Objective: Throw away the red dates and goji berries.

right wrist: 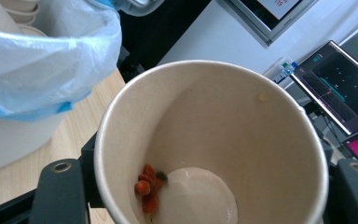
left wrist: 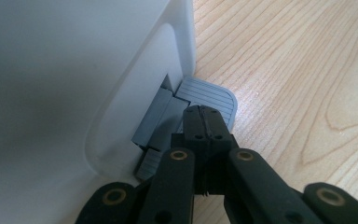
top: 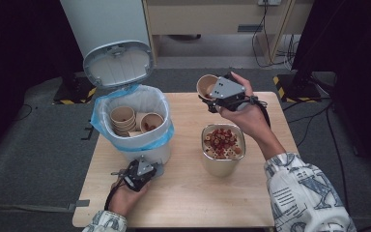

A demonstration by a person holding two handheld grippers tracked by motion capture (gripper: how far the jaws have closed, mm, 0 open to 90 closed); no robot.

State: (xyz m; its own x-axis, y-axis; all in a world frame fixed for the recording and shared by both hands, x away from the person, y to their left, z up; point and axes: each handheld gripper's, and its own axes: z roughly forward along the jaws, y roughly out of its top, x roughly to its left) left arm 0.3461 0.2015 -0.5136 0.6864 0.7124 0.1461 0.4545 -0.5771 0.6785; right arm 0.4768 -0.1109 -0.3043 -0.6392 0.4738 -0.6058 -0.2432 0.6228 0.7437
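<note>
A white pedal bin (top: 145,153) with a blue liner stands at the table's left, its lid (top: 118,63) raised. Several used paper cups (top: 123,118) lie inside. My left gripper (top: 155,169) is low at the bin's foot. In the left gripper view its jaws (left wrist: 206,116) are shut, tips resting on the grey ribbed pedal (left wrist: 209,95). My right gripper (top: 212,96) is held above the far middle of the table, shut on a tilted paper cup (top: 206,86). The cup (right wrist: 214,116) has a few red bits (right wrist: 147,189) left at its bottom.
A steel container (top: 223,166) full of red berries (top: 222,140) stands on the wooden table (top: 183,198), right of the bin and just below my right hand. The liner (right wrist: 42,51) bulges close to the held cup's left. Screens and cables lie beyond the table.
</note>
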